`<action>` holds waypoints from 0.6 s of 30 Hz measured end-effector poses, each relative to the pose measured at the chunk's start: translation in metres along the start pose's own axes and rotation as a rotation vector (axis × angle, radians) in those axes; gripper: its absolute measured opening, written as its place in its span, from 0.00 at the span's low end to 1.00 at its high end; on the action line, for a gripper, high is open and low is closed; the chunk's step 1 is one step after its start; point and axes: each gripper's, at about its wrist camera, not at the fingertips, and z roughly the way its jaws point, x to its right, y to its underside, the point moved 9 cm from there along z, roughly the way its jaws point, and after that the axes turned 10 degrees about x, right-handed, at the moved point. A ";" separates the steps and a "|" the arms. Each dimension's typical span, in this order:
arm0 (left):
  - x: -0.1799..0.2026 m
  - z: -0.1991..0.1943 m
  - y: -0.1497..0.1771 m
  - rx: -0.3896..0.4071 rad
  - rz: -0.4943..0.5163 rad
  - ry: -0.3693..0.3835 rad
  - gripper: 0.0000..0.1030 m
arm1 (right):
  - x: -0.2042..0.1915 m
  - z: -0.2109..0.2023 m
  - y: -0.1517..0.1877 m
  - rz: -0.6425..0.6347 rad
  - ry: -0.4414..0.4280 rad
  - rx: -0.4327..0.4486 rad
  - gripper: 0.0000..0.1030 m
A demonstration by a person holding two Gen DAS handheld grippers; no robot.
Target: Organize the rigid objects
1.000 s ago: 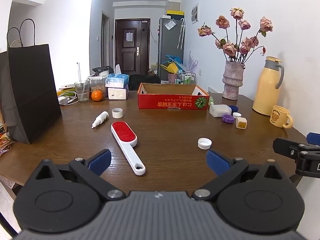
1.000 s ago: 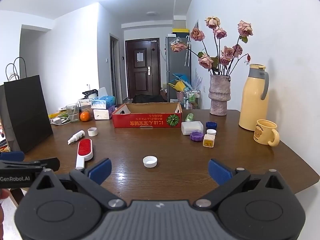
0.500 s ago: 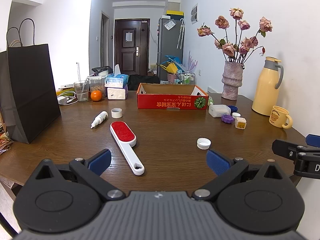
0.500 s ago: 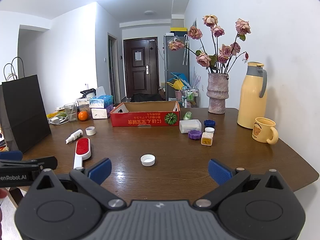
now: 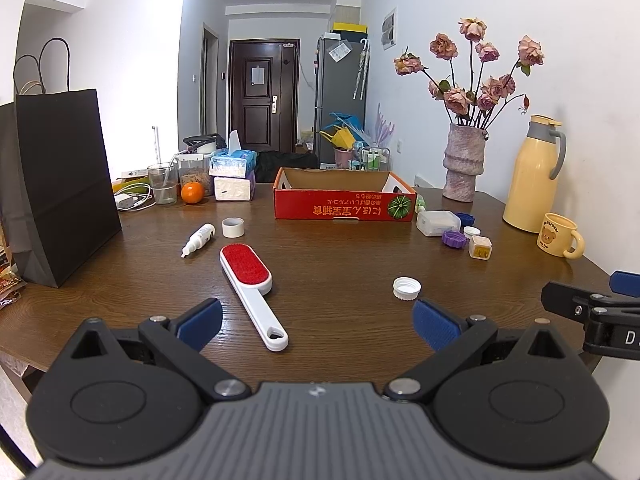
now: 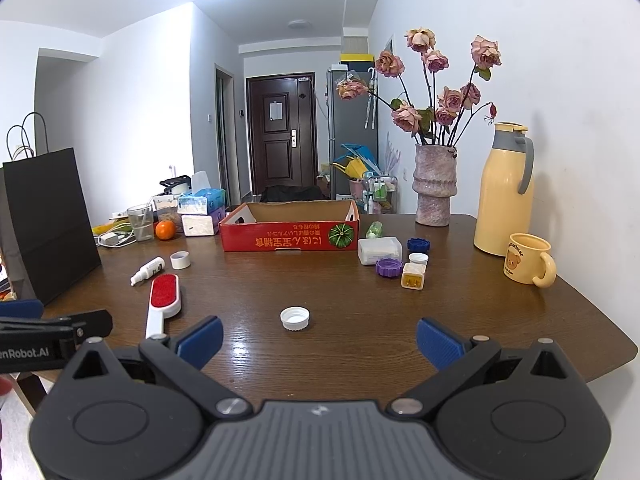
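A red cardboard box (image 5: 345,203) (image 6: 289,231) stands open at the back of the wooden table (image 5: 344,264). Loose on the table: a red-and-white lint brush (image 5: 250,282) (image 6: 162,298), a small white dropper bottle (image 5: 199,239) (image 6: 148,270), a white ring cap (image 5: 233,227) (image 6: 179,260), a white bottle cap (image 5: 406,288) (image 6: 295,317), a white case (image 6: 379,250), purple cap (image 6: 388,268), blue cap (image 6: 418,245) and a small yellow-white cube (image 6: 413,276). My left gripper (image 5: 318,326) is open and empty above the near edge, behind the brush handle. My right gripper (image 6: 320,340) is open and empty, just short of the white cap.
A black paper bag (image 5: 60,184) stands at the left. A vase of roses (image 6: 435,184), a yellow thermos (image 6: 505,192) and a yellow mug (image 6: 528,265) stand at the right. A glass, an orange (image 5: 192,192) and tissue boxes sit at the back left.
Both grippers have drifted slightly back and up; the table objects sit a little farther off in both views. Nothing was touched or moved.
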 end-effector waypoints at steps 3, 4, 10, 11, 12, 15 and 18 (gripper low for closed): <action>0.001 -0.001 -0.001 0.000 -0.002 -0.001 1.00 | 0.000 0.000 0.000 0.000 0.000 0.000 1.00; 0.001 -0.001 -0.001 0.000 -0.002 0.000 1.00 | 0.000 0.000 0.000 0.000 0.000 0.000 1.00; 0.001 -0.001 -0.001 0.000 -0.002 0.000 1.00 | 0.000 0.000 0.000 0.000 0.000 -0.001 1.00; 0.001 -0.001 -0.001 0.000 -0.002 0.000 1.00 | 0.000 0.000 0.000 0.000 0.001 -0.001 1.00; 0.001 -0.001 0.000 0.000 -0.002 -0.001 1.00 | 0.000 0.000 0.000 0.000 0.000 -0.001 1.00; 0.001 -0.002 -0.001 0.001 -0.003 -0.001 1.00 | 0.000 0.000 0.001 -0.001 0.001 -0.001 1.00; 0.001 -0.001 -0.001 0.002 -0.004 -0.001 1.00 | 0.000 0.000 0.001 -0.001 0.001 -0.001 1.00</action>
